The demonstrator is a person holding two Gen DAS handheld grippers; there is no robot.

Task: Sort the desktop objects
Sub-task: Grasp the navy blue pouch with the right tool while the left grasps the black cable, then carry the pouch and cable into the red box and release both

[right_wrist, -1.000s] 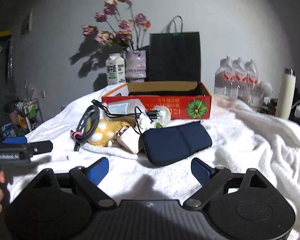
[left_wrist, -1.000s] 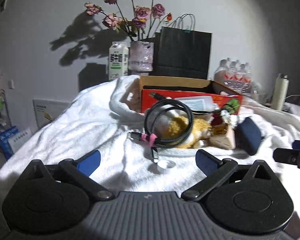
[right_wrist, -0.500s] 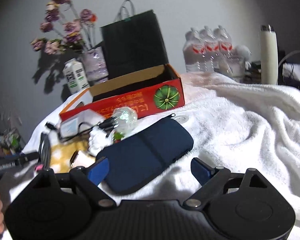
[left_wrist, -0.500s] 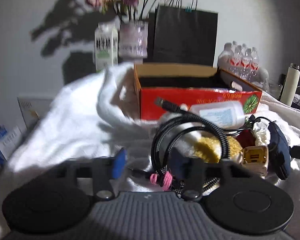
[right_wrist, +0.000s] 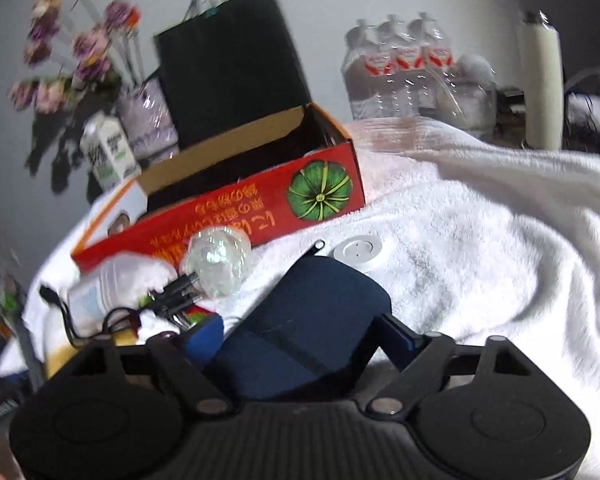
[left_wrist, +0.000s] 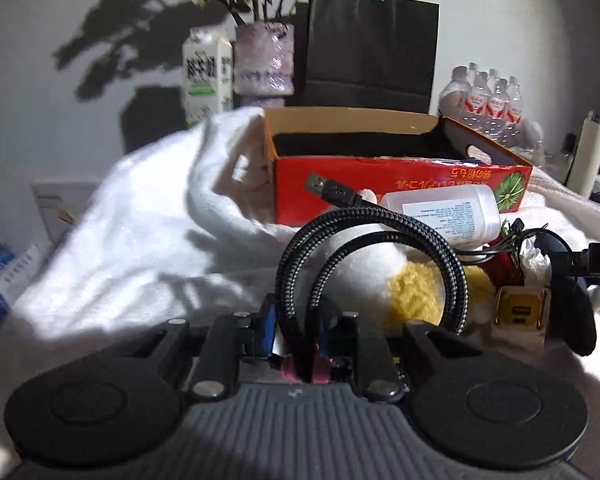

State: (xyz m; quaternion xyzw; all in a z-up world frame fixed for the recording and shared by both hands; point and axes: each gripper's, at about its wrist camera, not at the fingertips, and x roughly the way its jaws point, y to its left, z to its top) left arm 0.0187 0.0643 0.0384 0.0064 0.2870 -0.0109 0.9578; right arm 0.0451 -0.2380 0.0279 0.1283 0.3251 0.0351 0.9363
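**Cable in left grip, pouch between right fingers**

Cable (left_wrist: 380, 248): braided, coiled in a loop, bound by a pink tie at its lower end. Left gripper (left_wrist: 298, 338) is closed narrow on the coil at that tie; the loop stands up in front of the camera, USB plug at top pointing left. Judgement: light, springy, stiff enough to hold its loop; the braid gives good friction. The bound point is the right place to hold, since the turns cannot splay there.

Pouch (right_wrist: 308, 328): dark blue, soft, zip pull at its far end. Right gripper (right_wrist: 300, 338) straddles its near end, fingers set apart on either side; whether the pads press the fabric I cannot tell. Judgement: light, squashy, will sag if taken by one end; a grip across the middle would carry it flatter.

Behind these, loose on the white towel (right_wrist: 480, 240): yellow plush, small charger (left_wrist: 520, 308), white bottle (left_wrist: 444, 212), thin black leads, clear ball (right_wrist: 218, 258), grey disc (right_wrist: 358, 250).

Farther back: red box (left_wrist: 380, 176), open-topped, interior dark; contents not readable. Black bag (left_wrist: 370, 48) behind it, upright, inside hidden. Vase with flowers and milk carton at the wall.
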